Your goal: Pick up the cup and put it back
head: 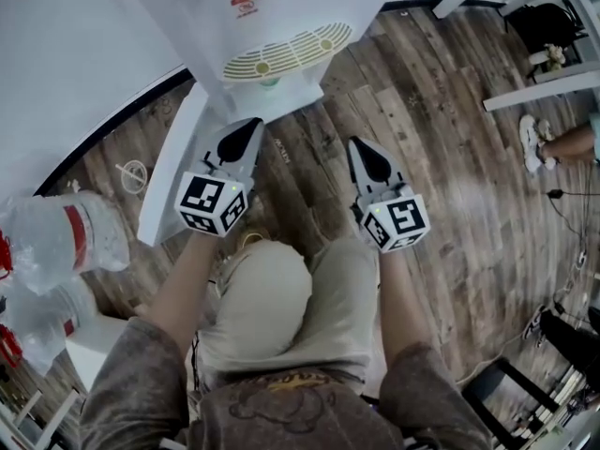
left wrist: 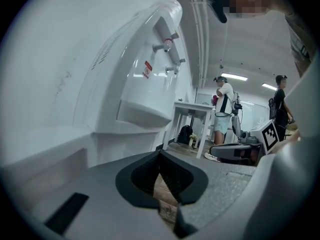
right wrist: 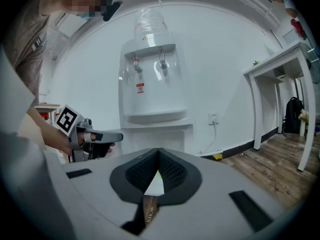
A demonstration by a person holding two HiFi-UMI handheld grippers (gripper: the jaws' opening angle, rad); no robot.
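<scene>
head view: looking steeply down onto the water dispenser (head: 272,26) | left gripper view: skimming along its side, close | right gripper view: facing its front (farther back) | all three sharing it

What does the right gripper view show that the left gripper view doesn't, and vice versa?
Only the right gripper view: the water bottle on top of the water dispenser, a wall socket, and the left gripper held out at its left.
Only the left gripper view: two people standing in the background, and the right gripper seen side-on.
Both: the water dispenser with its two taps and drip shelf, a white table, the wood floor, and each gripper's own fingers shut with nothing between them.
</scene>
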